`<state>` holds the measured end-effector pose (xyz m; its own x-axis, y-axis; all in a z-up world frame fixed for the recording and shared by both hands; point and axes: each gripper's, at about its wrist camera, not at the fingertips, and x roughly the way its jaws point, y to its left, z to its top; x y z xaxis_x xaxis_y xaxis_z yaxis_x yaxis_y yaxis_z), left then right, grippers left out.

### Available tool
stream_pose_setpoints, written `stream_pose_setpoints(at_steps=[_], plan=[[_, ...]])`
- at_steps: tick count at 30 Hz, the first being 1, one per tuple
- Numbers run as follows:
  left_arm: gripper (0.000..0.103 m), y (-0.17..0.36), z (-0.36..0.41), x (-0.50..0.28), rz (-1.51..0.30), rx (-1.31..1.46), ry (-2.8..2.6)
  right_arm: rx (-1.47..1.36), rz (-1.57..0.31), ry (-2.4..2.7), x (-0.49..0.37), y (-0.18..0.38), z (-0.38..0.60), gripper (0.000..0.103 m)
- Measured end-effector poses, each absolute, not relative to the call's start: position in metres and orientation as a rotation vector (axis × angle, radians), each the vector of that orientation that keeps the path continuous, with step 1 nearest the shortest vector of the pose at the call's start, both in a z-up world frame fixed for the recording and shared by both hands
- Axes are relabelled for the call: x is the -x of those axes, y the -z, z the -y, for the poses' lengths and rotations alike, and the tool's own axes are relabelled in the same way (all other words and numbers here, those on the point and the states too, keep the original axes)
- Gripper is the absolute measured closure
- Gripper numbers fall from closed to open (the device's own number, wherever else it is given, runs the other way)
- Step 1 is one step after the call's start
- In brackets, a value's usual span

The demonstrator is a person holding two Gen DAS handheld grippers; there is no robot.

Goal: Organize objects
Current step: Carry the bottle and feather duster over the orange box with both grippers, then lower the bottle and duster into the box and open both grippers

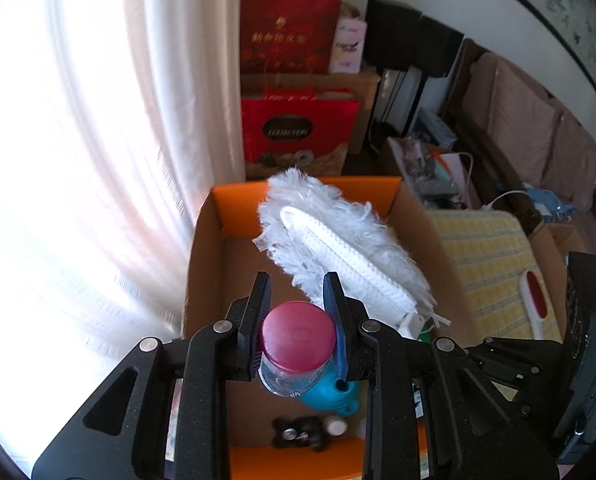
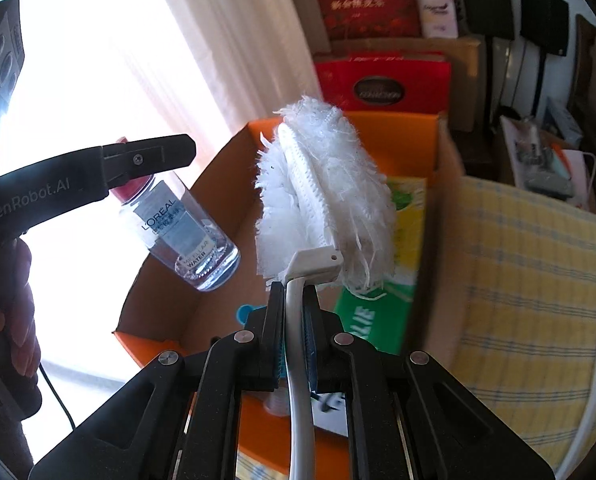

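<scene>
In the left wrist view, the left gripper (image 1: 298,292) fills the lower middle of the frame, its fingers (image 1: 260,312) clamped narrow on the pink cap of a clear bottle (image 1: 296,350). The bottle hangs over the open cardboard box (image 1: 206,264), whose orange flaps show at the top and bottom of the opening. Deep in the box, at the lower centre, lie a teal plastic piece (image 1: 329,394), a small black item (image 1: 298,434) and a small white round item (image 1: 335,426); what these are I cannot tell.

The white feathery duster (image 1: 337,236) slants from the upper centre of the frame toward the lower right, above the box's opening and just right of the bottle.

In the right wrist view, the right gripper (image 2: 294,312) sits at the lower centre, its fingers (image 2: 274,320) pressed tight on the duster's white handle (image 2: 298,360), the fluffy head standing up toward the middle of the frame. A green and yellow pack (image 2: 381,316) stands inside the box at the right of the duster. The bottle, labelled L'Oréal micellar water, shows at the left, tilted, its cap pinched by the other gripper, with a person's hand (image 2: 8,312) at the left edge.

A yellow checked cloth (image 1: 493,264) lies to the right of the box, with a white-handled red brush (image 1: 535,296) on it. Red gift bags (image 1: 294,128) stand beyond the box, beside a white curtain (image 1: 158,100).
</scene>
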<state>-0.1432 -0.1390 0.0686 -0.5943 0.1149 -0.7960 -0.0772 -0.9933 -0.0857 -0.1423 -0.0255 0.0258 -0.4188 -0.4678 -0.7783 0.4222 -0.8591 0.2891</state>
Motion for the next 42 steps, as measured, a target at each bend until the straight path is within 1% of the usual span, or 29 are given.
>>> stream_pose_setpoints(at_steps=[4,8,11,14,16,18,20,23,24,26,29,31,37,39,42], plan=[[0.078,-0.05,0.148,0.142,0.078,1.419,-2.683,-1.305,0.06,2.245,0.145,-0.009,0.036,0.095],[0.078,-0.031,0.154,0.143,0.104,1.476,-2.632,-1.331,0.016,2.217,0.143,-0.001,0.044,0.094],[0.078,-0.019,0.153,0.148,0.124,1.518,-2.591,-1.337,-0.017,2.211,0.142,-0.005,0.045,0.087],[0.078,-0.012,0.151,0.153,0.107,1.548,-2.574,-1.322,-0.041,2.225,0.144,-0.008,0.045,0.085],[0.079,-0.008,0.148,0.156,0.092,1.571,-2.56,-1.335,-0.039,2.233,0.146,-0.009,0.043,0.082],[0.079,-0.005,0.146,0.159,0.081,1.582,-2.555,-1.335,-0.044,2.242,0.147,-0.011,0.041,0.082],[0.078,-0.001,0.146,0.161,0.071,1.598,-2.548,-1.322,-0.061,2.261,0.144,-0.015,0.036,0.077],[0.079,-0.001,0.146,0.166,0.076,1.597,-2.547,-1.322,-0.108,2.262,0.142,-0.017,0.033,0.076],[0.079,-0.001,0.145,0.167,0.073,1.6,-2.545,-1.321,-0.129,2.252,0.142,-0.017,0.034,0.077],[0.079,-0.001,0.145,0.172,0.073,1.607,-2.54,-1.319,-0.162,2.241,0.142,-0.017,0.039,0.083],[0.079,-0.001,0.144,0.176,0.074,1.615,-2.529,-1.304,-0.228,2.233,0.142,-0.016,0.05,0.091],[0.079,-0.001,0.145,0.178,0.084,1.624,-2.514,-1.281,-0.289,2.256,0.144,-0.015,0.057,0.093],[0.078,0.0,0.147,0.183,0.099,1.635,-2.491,-1.288,-0.373,2.286,0.166,0.005,0.063,0.096],[0.078,0.001,0.147,0.182,0.103,1.632,-2.491,-1.299,-0.376,2.304,0.172,0.009,0.059,0.097],[0.078,0.001,0.148,0.182,0.108,1.632,-2.485,-1.301,-0.318,2.321,0.179,0.008,0.049,0.097]])
